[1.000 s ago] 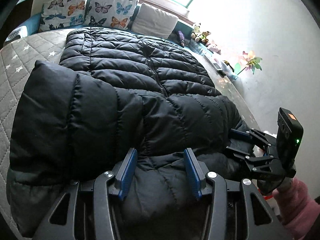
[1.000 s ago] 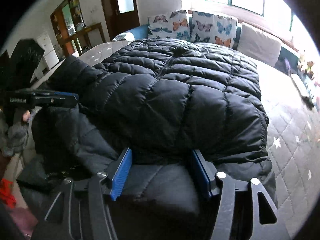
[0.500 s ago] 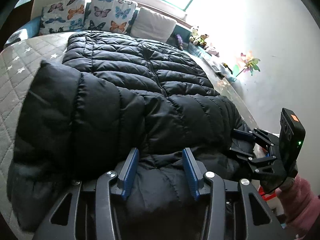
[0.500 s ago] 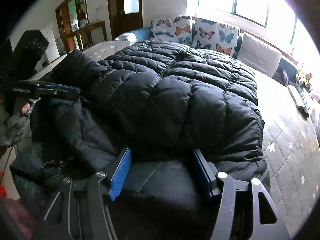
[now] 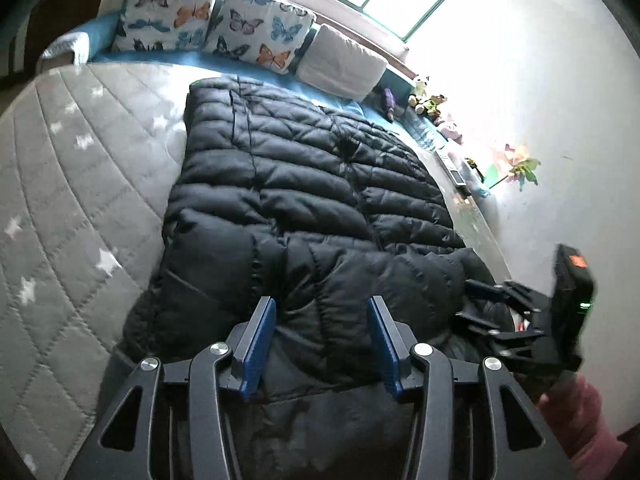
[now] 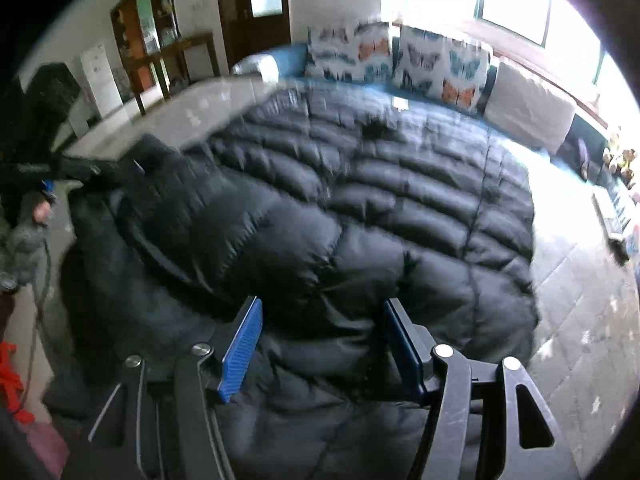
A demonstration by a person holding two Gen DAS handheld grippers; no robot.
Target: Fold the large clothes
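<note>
Lying spread across a grey star-quilted mattress [image 5: 72, 216], collar end toward the butterfly cushions [image 5: 224, 24]: a black quilted puffer jacket [image 5: 304, 200], zipper running up the middle, near hem already doubled over itself at the bed's edge.

Standing wide apart, left gripper [image 5: 322, 336], blue pads straddling the folded hem and clamping nothing. Same for the right gripper [image 6: 320, 344]: jaws gaping over the bulky near edge, holding nothing.

Judging by the puffed baffles and shiny shell: light for its bulk, very soft, springy, probably slick. Likely squirming out of a shallow pinch, and puffing back open after folding. Best taking deep bites along the stitched hem or side seams, both sides level, then pressing air out.
</note>
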